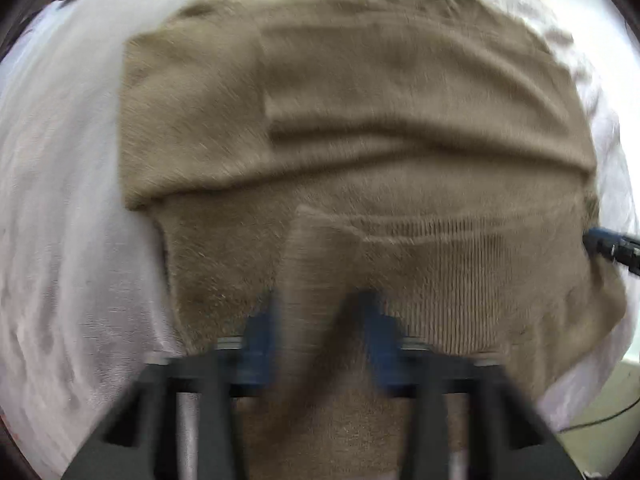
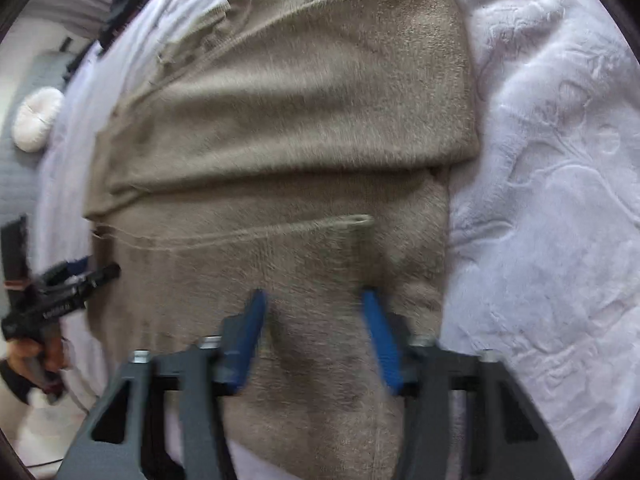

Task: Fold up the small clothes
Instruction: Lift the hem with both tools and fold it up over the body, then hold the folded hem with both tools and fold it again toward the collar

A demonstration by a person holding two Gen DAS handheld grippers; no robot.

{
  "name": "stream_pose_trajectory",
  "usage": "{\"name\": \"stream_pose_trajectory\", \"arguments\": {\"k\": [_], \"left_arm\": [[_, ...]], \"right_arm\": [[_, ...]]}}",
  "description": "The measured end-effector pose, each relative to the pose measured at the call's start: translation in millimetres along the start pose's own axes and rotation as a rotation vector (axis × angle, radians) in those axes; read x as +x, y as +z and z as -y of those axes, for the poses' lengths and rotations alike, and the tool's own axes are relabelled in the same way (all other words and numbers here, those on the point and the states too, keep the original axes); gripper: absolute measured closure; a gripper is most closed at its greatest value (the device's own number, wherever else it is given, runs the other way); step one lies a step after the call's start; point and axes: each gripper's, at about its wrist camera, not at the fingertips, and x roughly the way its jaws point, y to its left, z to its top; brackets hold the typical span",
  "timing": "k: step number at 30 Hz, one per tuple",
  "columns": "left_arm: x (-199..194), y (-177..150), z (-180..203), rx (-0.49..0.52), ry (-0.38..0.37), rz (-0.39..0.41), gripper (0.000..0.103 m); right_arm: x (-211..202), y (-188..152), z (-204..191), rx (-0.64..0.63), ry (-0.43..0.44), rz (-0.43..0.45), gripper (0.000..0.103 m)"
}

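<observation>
A tan knit sweater [image 1: 360, 128] lies partly folded on a white bedspread [image 1: 60, 200], with folded-over layers across its far part; it also shows in the right wrist view [image 2: 280, 140]. My left gripper [image 1: 320, 304] is open, its blue fingers wide apart over the sweater's near ribbed hem, with a raised ridge of fabric between them. My right gripper [image 2: 314, 300] is open over the near hem on the other side. Each gripper shows at the edge of the other's view, the right gripper [image 1: 612, 244] and the left gripper [image 2: 80, 276]. Both views are motion-blurred.
The embossed white bedspread [image 2: 560, 200] surrounds the sweater. A round white cushion [image 2: 38, 120] sits on a grey surface at the far left. Dark objects [image 2: 120, 8] lie at the bed's far edge. A floor with a cable [image 1: 600, 420] shows at the right.
</observation>
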Motion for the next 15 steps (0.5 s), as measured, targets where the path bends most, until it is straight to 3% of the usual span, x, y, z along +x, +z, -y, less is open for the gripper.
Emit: {"name": "stream_pose_trajectory", "arguments": {"k": [1, 5, 11, 14, 15], "left_arm": [[-2.3, -1.5, 0.2, 0.004, -0.015, 0.013, 0.094], [-30.3, -13.3, -8.8, -0.030, -0.065, 0.102, 0.094], [-41.0, -26.0, -13.8, -0.028, -0.074, 0.124, 0.095], [-33.4, -22.0, -16.7, -0.041, -0.065, 0.109, 0.095], [-31.7, -19.8, -18.0, -0.049, -0.067, 0.108, 0.095]], "right_arm": [[-2.2, -2.6, -2.3, 0.003, 0.011, 0.002, 0.095], [-24.1, -12.6, -13.0, -0.042, 0.003, 0.055, 0.097], [-34.3, -6.0, 0.6, 0.003, 0.053, 0.045, 0.096], [-26.9, -2.6, 7.9, 0.032, 0.000, 0.019, 0.083], [-27.1, -1.9, 8.9, 0.033, 0.008, 0.022, 0.068]]}}
